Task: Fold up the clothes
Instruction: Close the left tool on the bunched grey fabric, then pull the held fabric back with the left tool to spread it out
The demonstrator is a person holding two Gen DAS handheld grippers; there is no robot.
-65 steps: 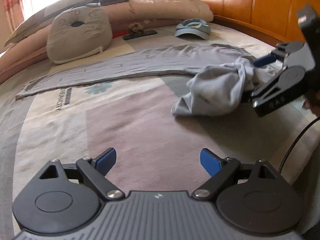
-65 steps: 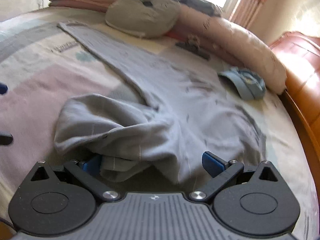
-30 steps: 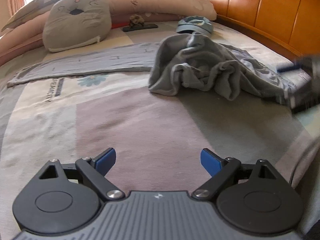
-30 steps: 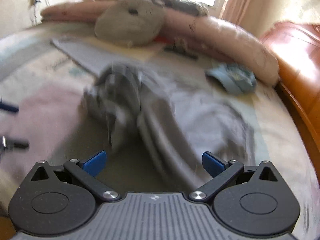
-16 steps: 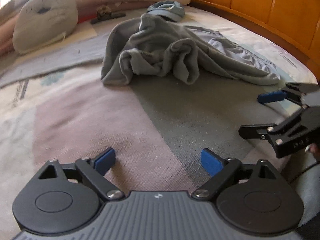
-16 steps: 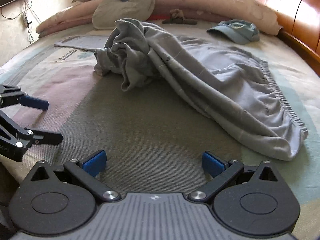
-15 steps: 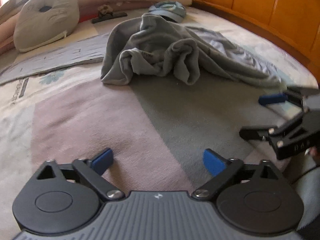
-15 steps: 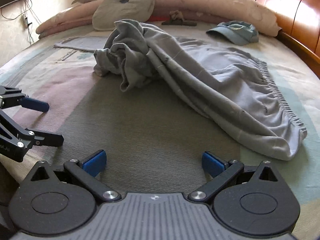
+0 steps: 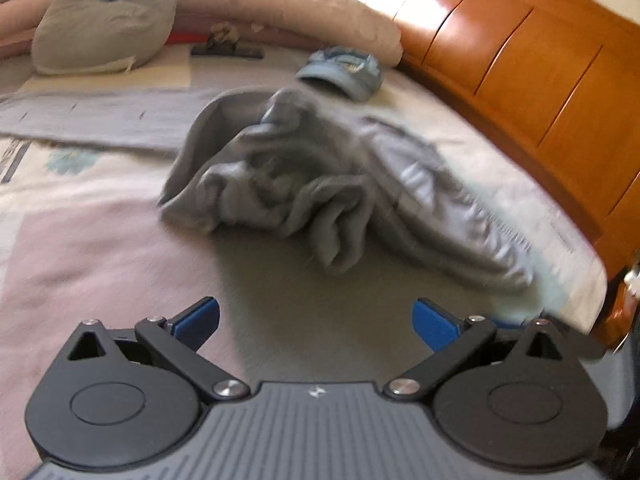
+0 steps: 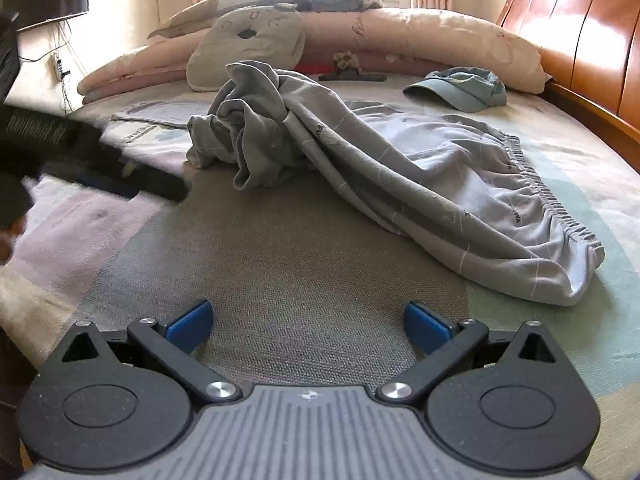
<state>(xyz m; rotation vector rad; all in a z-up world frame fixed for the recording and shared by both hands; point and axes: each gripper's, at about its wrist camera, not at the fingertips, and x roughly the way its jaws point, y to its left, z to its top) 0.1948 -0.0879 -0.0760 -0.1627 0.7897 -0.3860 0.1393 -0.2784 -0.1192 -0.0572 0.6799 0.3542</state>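
- 2 grippers hang over the bed, both spread wide with nothing between the pads: the left gripper and the right gripper.
- 2.2 s ago the right gripper was clamped on a bunch of the grey pants; now it is empty and bare blanket lies under it.
- The left gripper has swung since half a second ago: the right gripper, then at the right edge of its view, is no longer in it, and the view is now blurred.
- In the right view the left gripper's body shows as a dark blurred shape at the left edge, where before its 2 fingers were seen.
- The pants lie ahead of both grippers, touched by neither: 1 crumpled mound at the left, the elastic waistband spread toward the right.
- Earlier the pants lay stretched long across the bed.
- Beyond them lie a blue cap, a grey cushion and long pink pillows.
- A wooden headboard stands at the right.
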